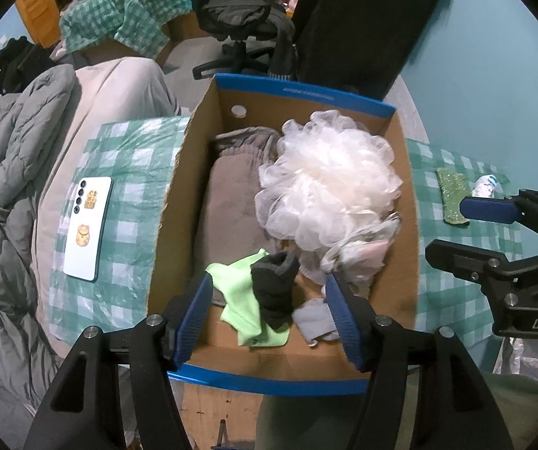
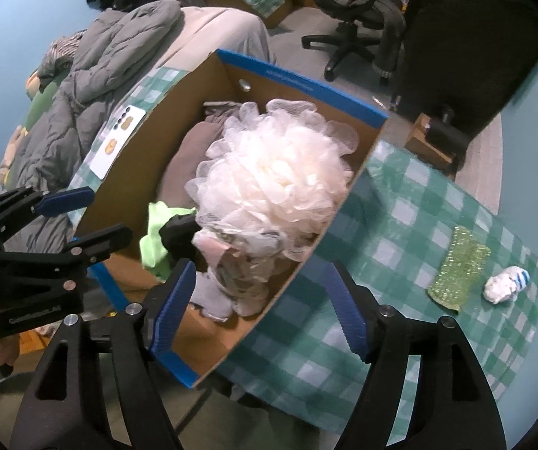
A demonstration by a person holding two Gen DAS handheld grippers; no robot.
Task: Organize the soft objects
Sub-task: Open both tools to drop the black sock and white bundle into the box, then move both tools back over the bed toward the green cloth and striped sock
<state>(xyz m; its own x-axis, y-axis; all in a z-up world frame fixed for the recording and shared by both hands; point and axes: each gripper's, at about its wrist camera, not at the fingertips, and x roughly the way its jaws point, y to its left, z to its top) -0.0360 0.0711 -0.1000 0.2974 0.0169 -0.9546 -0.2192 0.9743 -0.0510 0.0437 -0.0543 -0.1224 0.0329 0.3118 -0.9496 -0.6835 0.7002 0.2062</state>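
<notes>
Box [image 1: 404, 172]: cardboard, on the bench [image 2: 400, 225].
Inside box: white bath puff [image 1: 329, 183], green cloth [image 1: 246, 300], dark sock [image 1: 274, 288].
Left claw [image 1: 269, 318]: open, empty, above box.
Right claw [image 2: 257, 300]: open, empty, over box's edge.

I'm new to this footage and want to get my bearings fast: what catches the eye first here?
The big pale mesh bath pouf dominates, filling the far right of the open cardboard box over a folded brown cloth. Nearer in the box lie a lime-green cloth and a dark sock, below the open left gripper. Out on the checked tablecloth, right of the box, sit a glittery green cloth and a balled white sock.
</notes>
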